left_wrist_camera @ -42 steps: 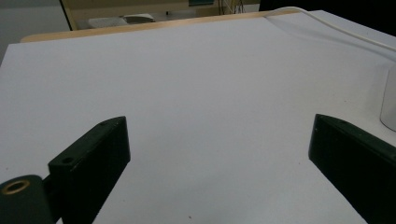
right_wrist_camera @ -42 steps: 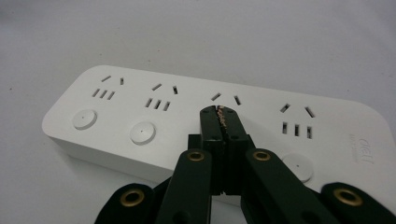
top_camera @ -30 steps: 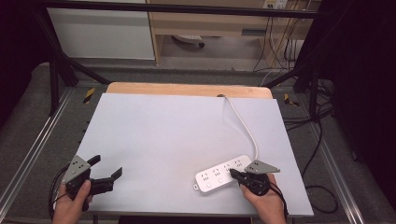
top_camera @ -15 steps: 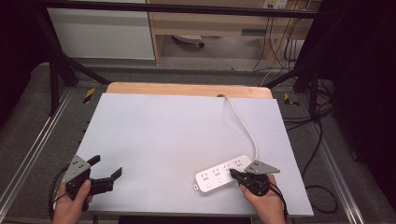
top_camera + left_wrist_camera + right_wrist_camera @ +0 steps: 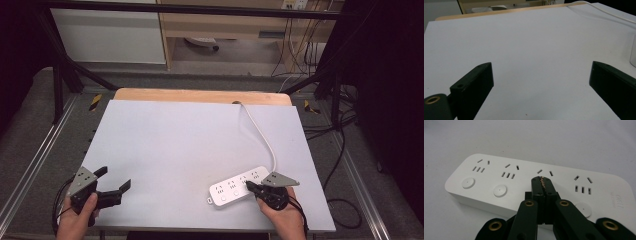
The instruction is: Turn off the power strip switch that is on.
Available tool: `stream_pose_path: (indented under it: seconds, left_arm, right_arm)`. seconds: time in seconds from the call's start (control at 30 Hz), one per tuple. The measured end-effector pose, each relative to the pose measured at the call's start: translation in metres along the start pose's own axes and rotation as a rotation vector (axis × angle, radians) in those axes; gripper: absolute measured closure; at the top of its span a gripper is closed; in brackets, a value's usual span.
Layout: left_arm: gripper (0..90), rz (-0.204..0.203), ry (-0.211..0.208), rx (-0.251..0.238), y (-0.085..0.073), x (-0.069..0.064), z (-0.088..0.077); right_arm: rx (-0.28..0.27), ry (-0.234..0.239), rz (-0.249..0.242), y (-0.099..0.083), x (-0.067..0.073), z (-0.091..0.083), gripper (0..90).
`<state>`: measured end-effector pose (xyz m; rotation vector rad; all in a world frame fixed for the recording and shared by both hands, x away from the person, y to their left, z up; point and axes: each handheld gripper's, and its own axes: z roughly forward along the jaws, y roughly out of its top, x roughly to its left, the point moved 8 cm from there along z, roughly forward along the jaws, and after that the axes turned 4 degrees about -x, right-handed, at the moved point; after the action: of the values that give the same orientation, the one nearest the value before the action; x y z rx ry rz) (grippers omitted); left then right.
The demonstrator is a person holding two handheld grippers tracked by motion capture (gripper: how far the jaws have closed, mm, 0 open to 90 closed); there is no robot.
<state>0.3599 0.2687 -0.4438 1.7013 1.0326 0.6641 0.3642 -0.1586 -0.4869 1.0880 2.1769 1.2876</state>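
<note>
— What am I dealing with, going left to right?

— In the lower left of the high view your left tool [image 5: 114, 184] rests on the bench [image 5: 180, 145] with its jaws wide apart and nothing between them. The power strip [image 5: 238, 186] lies flat at lower centre-right, well apart from it.

— And my right tool?

— Your right tool [image 5: 248, 185] has its jaws pressed together, holding nothing. In the right gripper view its tip [image 5: 542, 179] sits on top of the strip, over the third socket from the left of the frame.

— How will the strip handle?

— I judge it a rigid, light plastic shell, smooth and apt to slide when you push it. Its cord [image 5: 265, 142] runs toward the upper centre and will likely drag. Grip it across the narrow width, by its long sides.
</note>
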Motion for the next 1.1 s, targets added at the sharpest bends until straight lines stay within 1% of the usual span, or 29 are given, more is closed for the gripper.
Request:
stream_pose_path:
  seconds: [0.13, 0.2, 1.1]
  left_arm:
    - [5.3, 0.000, 0.001, 0.000, 0.0000, 0.0002, -0.0001]
    - [5.3, 0.000, 0.001, 0.001, -0.0001, 0.0003, -0.0001]
    - [5.3, 0.002, 0.006, 0.004, -0.0007, 0.0004, 0.0002]
  right_arm:
    - [0.002, 0.000, 0.006, -0.0002, 0.0000, -0.0001, 90.0]
    - [0.000, -0.001, -0.002, -0.0001, -0.0001, 0.0000, 90.0]
    - [0.005, -0.007, -0.015, 0.0000, 0.0005, 0.0001, 90.0]
